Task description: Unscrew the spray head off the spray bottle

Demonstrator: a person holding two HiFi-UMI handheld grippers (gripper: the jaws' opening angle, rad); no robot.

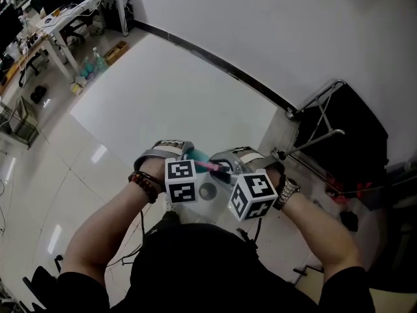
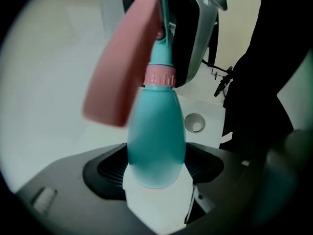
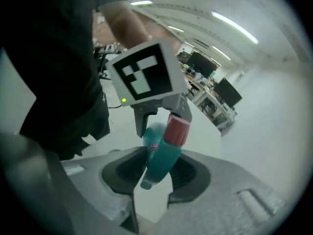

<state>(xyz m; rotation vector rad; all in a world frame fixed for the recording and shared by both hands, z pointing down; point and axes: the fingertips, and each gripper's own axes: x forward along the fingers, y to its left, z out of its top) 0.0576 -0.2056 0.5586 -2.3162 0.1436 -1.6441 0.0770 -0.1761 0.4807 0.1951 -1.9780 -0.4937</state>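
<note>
White bench spreads out below in the head view, office desks far off at top left. Left tool and right tool meet nose to nose just in front of me. The spray bottle bridges them, teal body on the left side, pink of the spray head on the right.

Over to the left gripper view: jaws set wide and clamped on the fat lower body of the spray bottle, base toward the lens. Its long axis runs straight away from my left tool, leaning a touch. It goes up through the pink collar into the spray head, with the trigger hanging off to the left. The right tool caps the far end, over the top of the head.

Right gripper view now: jaws partly closed and pinching the teal-and-pink spray head, one end poking back at the lens. Beyond it the bottle body runs into the left tool, whose marker cube faces me.

So here's what matters: both tools sit on one line, the bottle's own axis, left on the body, right on the head, collar between them. I reckon the coming twist has to roll about that line, right hand turning while the left holds firm. Any bend off axis would likely bind the thread.
</note>
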